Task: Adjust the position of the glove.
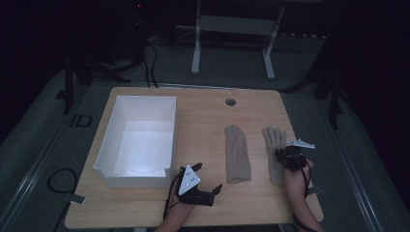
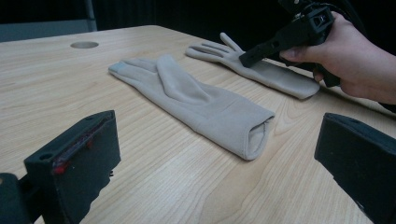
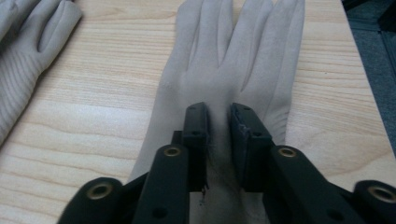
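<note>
- The left gripper (image 1: 205, 186) sits at the near edge of the wooden table (image 1: 203, 121), jaws spread wide and empty, facing about 2 o'clock toward the left glove (image 1: 237, 154).
- That left glove lies flat just beyond it, cuff nearest, long axis running toward 12 o'clock; soft beige knit, cuff mouth open.
- The right gripper (image 3: 218, 122) rests on the right glove (image 3: 233, 60), jaws nearly together, pinching a fold of its fabric at the palm; fingers point to 12 o'clock.
- The white box (image 1: 138, 140) stands at 10 o'clock, open-topped, rigid, smooth-walled.
</note>
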`<state>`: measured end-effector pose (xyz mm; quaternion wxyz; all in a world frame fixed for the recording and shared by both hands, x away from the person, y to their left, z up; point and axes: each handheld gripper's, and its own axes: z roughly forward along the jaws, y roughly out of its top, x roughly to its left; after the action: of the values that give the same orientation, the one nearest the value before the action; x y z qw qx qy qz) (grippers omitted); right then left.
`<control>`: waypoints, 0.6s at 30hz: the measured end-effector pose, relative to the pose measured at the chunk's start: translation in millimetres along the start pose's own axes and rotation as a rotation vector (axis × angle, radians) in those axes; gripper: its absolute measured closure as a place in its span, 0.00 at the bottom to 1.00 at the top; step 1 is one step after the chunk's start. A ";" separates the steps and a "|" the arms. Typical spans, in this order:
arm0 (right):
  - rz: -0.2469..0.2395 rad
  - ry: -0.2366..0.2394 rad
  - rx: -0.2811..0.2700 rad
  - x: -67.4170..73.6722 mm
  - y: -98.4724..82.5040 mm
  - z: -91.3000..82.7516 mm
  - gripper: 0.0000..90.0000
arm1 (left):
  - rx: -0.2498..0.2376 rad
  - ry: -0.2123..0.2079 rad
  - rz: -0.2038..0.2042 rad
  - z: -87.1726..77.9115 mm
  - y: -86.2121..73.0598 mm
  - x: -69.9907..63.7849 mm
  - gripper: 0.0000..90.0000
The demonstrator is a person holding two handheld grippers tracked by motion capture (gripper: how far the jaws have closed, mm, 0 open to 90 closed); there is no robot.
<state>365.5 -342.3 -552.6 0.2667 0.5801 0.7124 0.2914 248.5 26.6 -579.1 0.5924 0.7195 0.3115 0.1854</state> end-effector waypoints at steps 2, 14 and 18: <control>-0.010 0.005 0.004 -1.1 0.4 -0.1 0.82 | 0.001 0.000 0.002 0.0 0.0 -0.2 0.00; -0.120 0.106 -0.044 -10.3 8.3 -11.0 0.65 | 0.002 0.003 0.003 0.2 0.1 -0.3 0.00; -0.187 0.171 -0.065 -24.4 15.1 -19.6 0.60 | 0.000 0.003 -0.003 0.3 0.0 -0.2 0.00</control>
<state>366.1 -365.9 -527.1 0.2496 0.4751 0.7739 0.3364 248.6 26.2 -579.1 0.5924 0.7186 0.3135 0.1856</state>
